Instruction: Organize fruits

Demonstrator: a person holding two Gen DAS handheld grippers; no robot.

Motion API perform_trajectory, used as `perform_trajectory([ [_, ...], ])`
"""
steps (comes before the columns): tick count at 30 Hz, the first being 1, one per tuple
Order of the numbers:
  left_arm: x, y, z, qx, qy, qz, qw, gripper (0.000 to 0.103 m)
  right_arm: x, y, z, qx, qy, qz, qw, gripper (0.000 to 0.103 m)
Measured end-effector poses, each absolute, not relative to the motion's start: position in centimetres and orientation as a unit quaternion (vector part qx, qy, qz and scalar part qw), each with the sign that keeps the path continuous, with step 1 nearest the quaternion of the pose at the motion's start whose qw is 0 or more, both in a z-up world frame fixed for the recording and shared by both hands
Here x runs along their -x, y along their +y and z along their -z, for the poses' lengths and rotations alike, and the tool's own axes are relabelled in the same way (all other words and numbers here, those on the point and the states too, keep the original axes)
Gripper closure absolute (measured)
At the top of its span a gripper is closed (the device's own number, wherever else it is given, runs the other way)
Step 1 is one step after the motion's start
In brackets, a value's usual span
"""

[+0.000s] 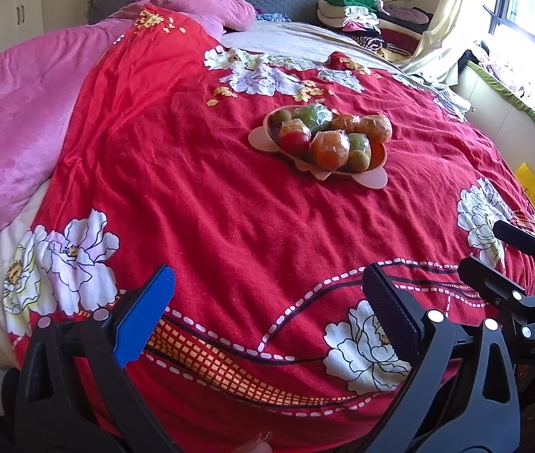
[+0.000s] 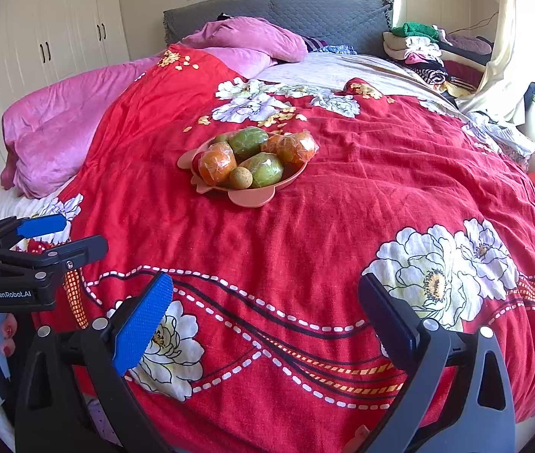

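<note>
A pink lobed plate (image 1: 260,137) (image 2: 248,198) sits mid-bed on the red floral bedspread (image 1: 229,207) (image 2: 343,188). On it are piled plastic-wrapped oranges (image 1: 330,147) (image 2: 216,164), wrapped green fruits (image 1: 314,115) (image 2: 265,169), a red fruit (image 1: 294,142) and small brown round fruits (image 2: 240,178). My left gripper (image 1: 267,302) (image 2: 84,233) hovers open near the bed's foot, well short of the plate, holding nothing. To its right, my right gripper (image 2: 263,317) (image 1: 479,247) is also open and holds nothing.
A pink blanket (image 1: 14,132) covers the bed's left side, with a pink pillow (image 2: 252,37) against the grey headboard (image 2: 305,11). Folded clothes (image 2: 418,49) are stacked at the back right. White wardrobes (image 2: 40,37) stand left. A hand (image 2: 6,332) grips the left tool.
</note>
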State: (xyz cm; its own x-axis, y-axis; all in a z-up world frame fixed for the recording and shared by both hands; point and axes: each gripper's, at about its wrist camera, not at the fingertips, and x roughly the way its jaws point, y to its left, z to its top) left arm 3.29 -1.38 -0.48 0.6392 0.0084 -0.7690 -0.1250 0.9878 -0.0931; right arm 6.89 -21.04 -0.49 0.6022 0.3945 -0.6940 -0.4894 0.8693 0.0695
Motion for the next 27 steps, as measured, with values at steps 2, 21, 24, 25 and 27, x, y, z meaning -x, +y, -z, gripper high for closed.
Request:
perform_trajectory([
  [2, -3.28, -1.33, 0.45, 0.069, 0.422, -0.035, 0.903, 0.010, -6.93, -21.14, 0.55, 0.063, 0.372, -0.248, 0.893, 0.005],
  [21, -3.38, -1.35, 0.55, 0.065, 0.426, -0.042, 0.901, 0.010, -6.92, -21.21, 0.54, 0.063, 0.371, -0.248, 0.893, 0.005],
  [24, -3.37, -1.33, 0.54, 0.065, 0.426, -0.043, 0.901, 0.010, -6.98, -21.31, 0.56, 0.063, 0.371, -0.247, 0.893, 0.005],
  [25, -3.38, -1.32, 0.53, 0.065, 0.426, -0.044, 0.901, 0.010, -6.99, -21.33, 0.57, 0.062, 0.371, -0.247, 0.893, 0.005],
  [27, -3.38, -1.29, 0.53, 0.065, 0.426, -0.044, 0.901, 0.010, -6.96, -21.30, 0.56, 0.063, 0.371, -0.247, 0.893, 0.005],
])
